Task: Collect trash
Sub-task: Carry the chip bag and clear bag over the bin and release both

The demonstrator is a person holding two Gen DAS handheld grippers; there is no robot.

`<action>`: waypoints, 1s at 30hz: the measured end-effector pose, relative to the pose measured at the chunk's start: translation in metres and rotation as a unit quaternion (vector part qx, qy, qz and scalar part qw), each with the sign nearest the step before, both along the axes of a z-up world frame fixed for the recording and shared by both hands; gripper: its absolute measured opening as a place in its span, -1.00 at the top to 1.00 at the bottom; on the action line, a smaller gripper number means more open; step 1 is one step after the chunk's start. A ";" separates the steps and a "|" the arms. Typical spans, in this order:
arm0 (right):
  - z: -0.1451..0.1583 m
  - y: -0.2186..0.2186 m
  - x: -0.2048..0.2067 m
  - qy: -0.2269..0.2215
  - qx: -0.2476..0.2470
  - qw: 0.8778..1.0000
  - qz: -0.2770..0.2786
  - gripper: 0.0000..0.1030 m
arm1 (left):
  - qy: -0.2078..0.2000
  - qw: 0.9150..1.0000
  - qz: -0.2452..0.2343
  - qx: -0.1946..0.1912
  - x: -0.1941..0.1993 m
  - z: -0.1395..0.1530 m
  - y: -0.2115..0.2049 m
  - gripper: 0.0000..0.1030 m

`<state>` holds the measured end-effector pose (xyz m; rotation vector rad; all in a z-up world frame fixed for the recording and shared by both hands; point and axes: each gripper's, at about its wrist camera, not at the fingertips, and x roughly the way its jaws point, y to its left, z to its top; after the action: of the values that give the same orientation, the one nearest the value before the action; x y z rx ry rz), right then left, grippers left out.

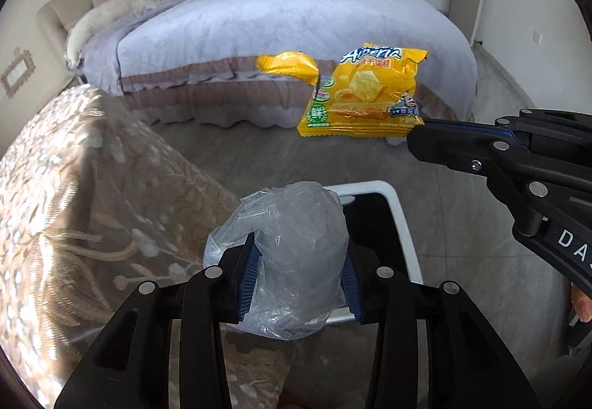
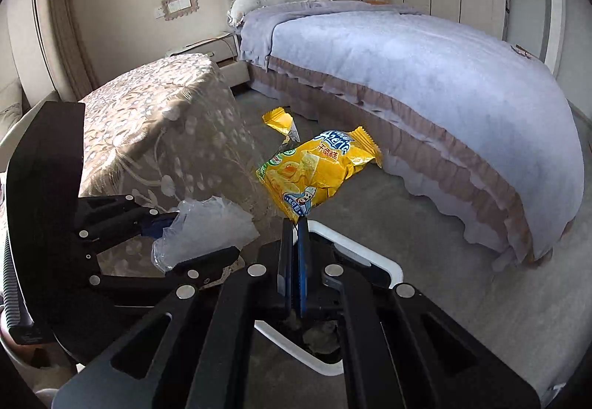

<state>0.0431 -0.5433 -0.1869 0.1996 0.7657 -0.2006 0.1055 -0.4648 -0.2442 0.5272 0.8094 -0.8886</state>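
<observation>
The bed (image 2: 425, 76) filled the room beyond the white bin (image 2: 392, 270), and the cloth-covered surface (image 2: 159, 120) stood just left of the bin. Above the bin, the left hand-held gripper (image 1: 299, 279) was closed around a clear plastic bag (image 1: 288, 242). The right hand-held gripper (image 2: 295, 235) pinched 1 corner of a torn yellow wrapper (image 2: 318, 168), fingers almost together. Releasing well probably meant centring each piece over the bin's opening, low, before opening.

Grey floor (image 2: 425, 261) with furniture and a bin

A bed (image 2: 425, 76) stands on the far right, a cloth-draped table (image 2: 155, 120) on the left, a nightstand (image 2: 218, 50) far behind it, and a white-rimmed bin (image 2: 392, 270) near the front.
</observation>
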 end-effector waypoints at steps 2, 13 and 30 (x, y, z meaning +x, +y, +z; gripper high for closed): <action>-0.007 -0.003 0.004 0.007 0.006 1.000 0.000 0.93 | 0.003 1.000 -0.002 0.006 0.001 -0.006 -0.006 0.23; -0.036 -0.025 0.015 0.041 0.029 0.999 -0.009 0.93 | 0.062 0.998 -0.021 0.023 0.017 -0.037 -0.036 -0.90; -0.081 -0.020 0.035 0.113 0.068 0.991 0.019 0.50 | 0.023 0.997 -0.003 0.073 0.011 -0.035 -0.011 -0.90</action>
<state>0.0784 -0.5632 -0.2681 0.2943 1.0086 -0.1370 0.1160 -0.4759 -0.2792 0.6380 0.9199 -0.8537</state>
